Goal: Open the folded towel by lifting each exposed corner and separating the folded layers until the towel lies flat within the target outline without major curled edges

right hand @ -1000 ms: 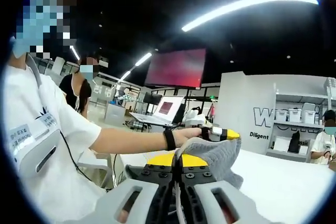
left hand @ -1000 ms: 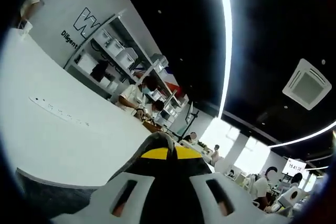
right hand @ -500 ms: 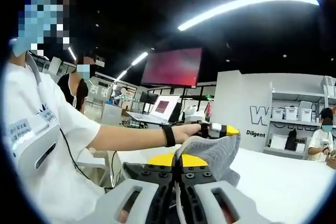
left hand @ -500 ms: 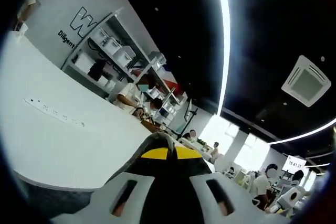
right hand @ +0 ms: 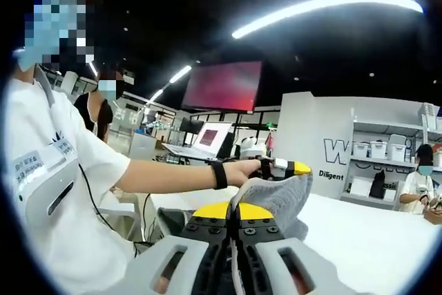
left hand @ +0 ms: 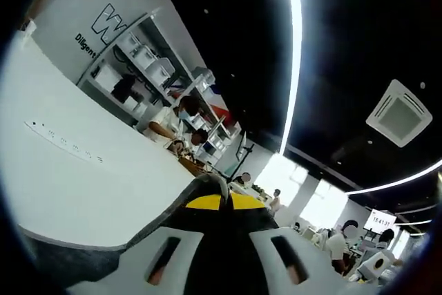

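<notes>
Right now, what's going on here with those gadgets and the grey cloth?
A person holds a two-jaw gripper in each hand and is opening up a grey towel above a white table. The right gripper is shut on one part of the towel, and the left gripper, held out in the person's hand, pinches another part. The towel is lifted off the table, not yet flat.

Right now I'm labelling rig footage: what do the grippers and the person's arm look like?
Right gripper: light grey slotted jaws, yellow curved cap, black screwed plate. Left gripper: same grey and yellow. The person's arm has a white short sleeve and black wristband.
</notes>
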Available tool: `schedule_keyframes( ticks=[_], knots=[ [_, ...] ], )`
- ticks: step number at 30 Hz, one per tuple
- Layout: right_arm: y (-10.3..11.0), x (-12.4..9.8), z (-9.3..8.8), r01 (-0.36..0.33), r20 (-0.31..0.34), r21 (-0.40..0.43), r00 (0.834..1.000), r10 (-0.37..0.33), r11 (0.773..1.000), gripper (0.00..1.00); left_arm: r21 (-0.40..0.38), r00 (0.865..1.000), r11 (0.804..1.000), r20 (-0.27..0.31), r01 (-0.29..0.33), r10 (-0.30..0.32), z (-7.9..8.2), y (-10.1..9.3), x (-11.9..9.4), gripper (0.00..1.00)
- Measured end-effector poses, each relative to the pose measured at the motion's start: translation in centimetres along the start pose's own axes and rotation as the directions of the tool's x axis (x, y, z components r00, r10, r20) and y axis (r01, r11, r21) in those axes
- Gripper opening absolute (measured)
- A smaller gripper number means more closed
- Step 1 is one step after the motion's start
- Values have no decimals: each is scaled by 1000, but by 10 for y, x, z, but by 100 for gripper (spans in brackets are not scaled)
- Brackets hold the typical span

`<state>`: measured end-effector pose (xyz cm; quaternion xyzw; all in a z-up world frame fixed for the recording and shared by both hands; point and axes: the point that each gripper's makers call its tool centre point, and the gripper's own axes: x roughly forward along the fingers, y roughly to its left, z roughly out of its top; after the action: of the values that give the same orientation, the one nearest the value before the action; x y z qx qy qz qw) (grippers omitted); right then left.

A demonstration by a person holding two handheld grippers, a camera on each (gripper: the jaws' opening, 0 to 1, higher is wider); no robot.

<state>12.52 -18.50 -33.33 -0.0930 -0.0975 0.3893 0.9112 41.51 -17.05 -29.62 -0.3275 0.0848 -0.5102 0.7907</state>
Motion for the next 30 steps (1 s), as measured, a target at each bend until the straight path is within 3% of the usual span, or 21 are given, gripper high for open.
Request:
schedule_keyframes(
  ticks=[14, 30],
  knots=[
    [-7, -8, -5, 34, -25, -34, 999, -35, 999, 0, -48, 1000, 999, 4, 13, -13, -14, -5, 4, 0],
    [-5, -11, -6, 35, -42, -68, 998, -38, 997, 0, -15, 1000, 999, 7, 29, -29, -30, -21, 12, 0]
  ],
)
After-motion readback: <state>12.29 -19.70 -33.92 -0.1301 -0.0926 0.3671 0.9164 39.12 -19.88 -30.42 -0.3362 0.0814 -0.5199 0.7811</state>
